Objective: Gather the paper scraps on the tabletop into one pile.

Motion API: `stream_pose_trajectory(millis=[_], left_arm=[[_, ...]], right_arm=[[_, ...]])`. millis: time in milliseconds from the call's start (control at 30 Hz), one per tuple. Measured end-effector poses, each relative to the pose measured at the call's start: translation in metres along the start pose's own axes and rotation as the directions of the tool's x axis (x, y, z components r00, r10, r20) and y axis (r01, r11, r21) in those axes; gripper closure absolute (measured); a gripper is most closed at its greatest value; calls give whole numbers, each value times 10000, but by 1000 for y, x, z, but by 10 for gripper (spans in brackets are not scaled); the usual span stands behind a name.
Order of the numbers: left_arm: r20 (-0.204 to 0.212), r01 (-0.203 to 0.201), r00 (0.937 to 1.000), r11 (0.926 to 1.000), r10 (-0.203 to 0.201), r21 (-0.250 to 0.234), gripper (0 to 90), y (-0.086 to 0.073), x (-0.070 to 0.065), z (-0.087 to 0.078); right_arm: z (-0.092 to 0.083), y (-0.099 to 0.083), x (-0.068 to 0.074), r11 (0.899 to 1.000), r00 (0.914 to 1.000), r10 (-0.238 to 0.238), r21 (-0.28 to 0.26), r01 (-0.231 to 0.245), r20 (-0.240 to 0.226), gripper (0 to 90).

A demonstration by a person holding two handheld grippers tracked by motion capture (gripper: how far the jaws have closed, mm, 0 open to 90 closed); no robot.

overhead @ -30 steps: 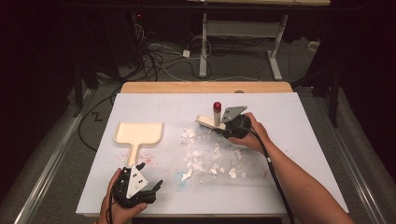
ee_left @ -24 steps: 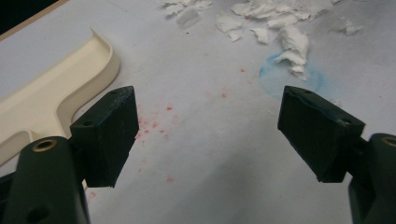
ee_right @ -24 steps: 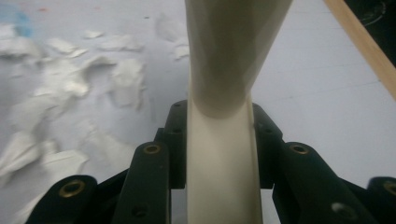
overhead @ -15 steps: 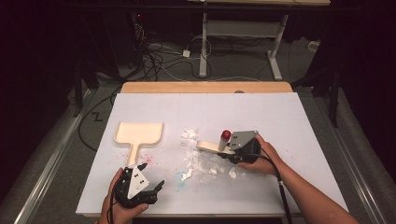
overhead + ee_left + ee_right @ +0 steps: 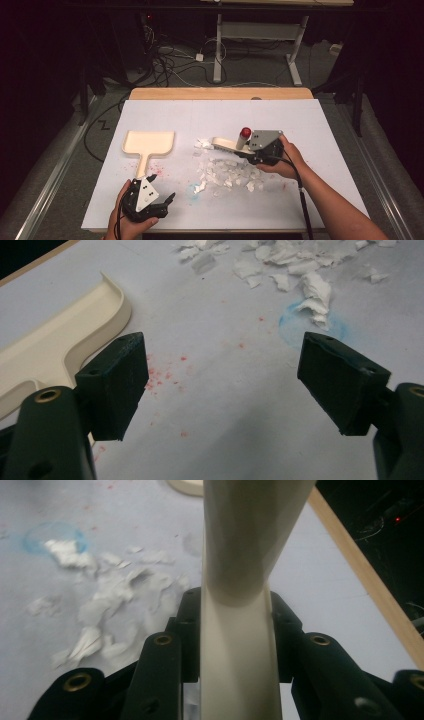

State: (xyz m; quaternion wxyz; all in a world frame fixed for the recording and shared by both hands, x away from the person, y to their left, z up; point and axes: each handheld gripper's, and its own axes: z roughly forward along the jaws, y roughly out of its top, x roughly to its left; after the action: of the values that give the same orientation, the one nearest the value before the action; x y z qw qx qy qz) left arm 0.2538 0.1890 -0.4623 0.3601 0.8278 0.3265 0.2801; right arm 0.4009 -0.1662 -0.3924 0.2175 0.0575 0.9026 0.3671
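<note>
A cream dustpan point(image 5: 149, 142) lies flat on the white mat point(image 5: 300, 120), left of a scatter of torn white paper scraps point(image 5: 225, 170). My right gripper point(image 5: 247, 150) is shut on a cream hand brush point(image 5: 225, 144) with a red end point(image 5: 245, 132), held just above the far edge of the scraps. In the right gripper view the brush handle point(image 5: 235, 645) is pinched between both jaws of the right gripper point(image 5: 235, 630), with scraps point(image 5: 110, 605) below. My left gripper point(image 5: 162, 190) rests open at the mat's near left. Its view has the left gripper point(image 5: 220, 385) over bare mat, dustpan point(image 5: 60, 345) at left.
A blue smudge point(image 5: 194, 189) and red specks point(image 5: 160, 162) stain the mat between dustpan and scraps. A wooden table edge point(image 5: 220, 93) runs behind the mat. Beyond it are cables and a metal desk frame point(image 5: 255, 30) on the dark floor.
The right gripper carried the brush from the far side of the scraps toward the near right, then lifted a little. The left gripper kept still.
</note>
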Motion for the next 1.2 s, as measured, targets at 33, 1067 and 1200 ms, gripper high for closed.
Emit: stream_pose_trajectory(millis=[33, 1067, 1200], left_arm=[[20, 11, 10000, 10000, -11, -36, 197, 0, 0, 0], [368, 190, 9991, 9996, -198, 230, 197, -6, 0, 0], [364, -26, 9993, 9998, 19, 193, 197, -4, -2, 1]], right_arm=[[2, 2, -3, 10000, 10000, 20, -60, -20, 20, 679], [107, 32, -27, 9949, 9934, -628, 730, 700, -960, 678], [89, 26, -14, 9941, 9827, -919, 418, 998, -1608, 678]])
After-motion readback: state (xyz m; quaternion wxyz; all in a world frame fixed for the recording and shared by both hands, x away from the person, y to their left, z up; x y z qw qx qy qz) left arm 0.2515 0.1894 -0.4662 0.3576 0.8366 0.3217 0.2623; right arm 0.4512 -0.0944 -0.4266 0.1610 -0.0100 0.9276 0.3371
